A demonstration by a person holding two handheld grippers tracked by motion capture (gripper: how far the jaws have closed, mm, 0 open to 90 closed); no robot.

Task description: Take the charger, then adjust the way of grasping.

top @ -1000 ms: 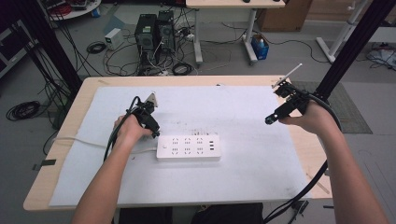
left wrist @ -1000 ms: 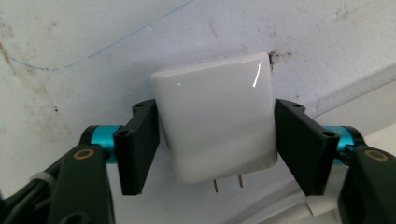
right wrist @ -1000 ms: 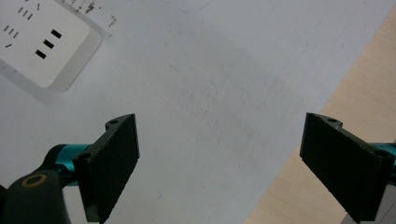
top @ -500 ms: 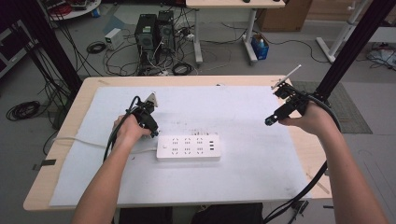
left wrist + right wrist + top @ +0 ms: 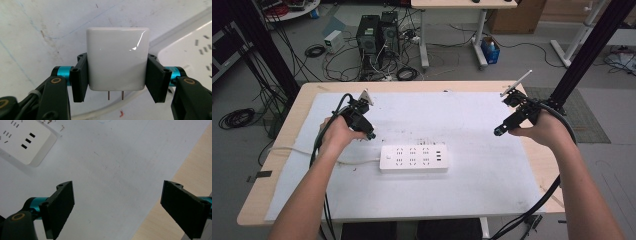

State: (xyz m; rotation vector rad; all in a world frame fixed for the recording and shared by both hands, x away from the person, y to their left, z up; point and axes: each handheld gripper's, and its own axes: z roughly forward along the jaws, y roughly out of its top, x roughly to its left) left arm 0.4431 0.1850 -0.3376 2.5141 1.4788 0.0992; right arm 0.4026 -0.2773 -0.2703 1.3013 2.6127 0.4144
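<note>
Left gripper [image 5: 117, 75] clamps white charger [image 5: 117, 58] – right gripper [image 5: 125, 207] spread, apparently empty

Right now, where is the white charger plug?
In the left gripper view, the white charger plug sits clamped in the left gripper, above the white mat just left of the power strip.

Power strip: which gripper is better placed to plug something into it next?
Left. The left gripper already clamps the white charger, prongs exposed, close beside the power strip. The right gripper is open, holds nothing, and sits farther off.
</note>
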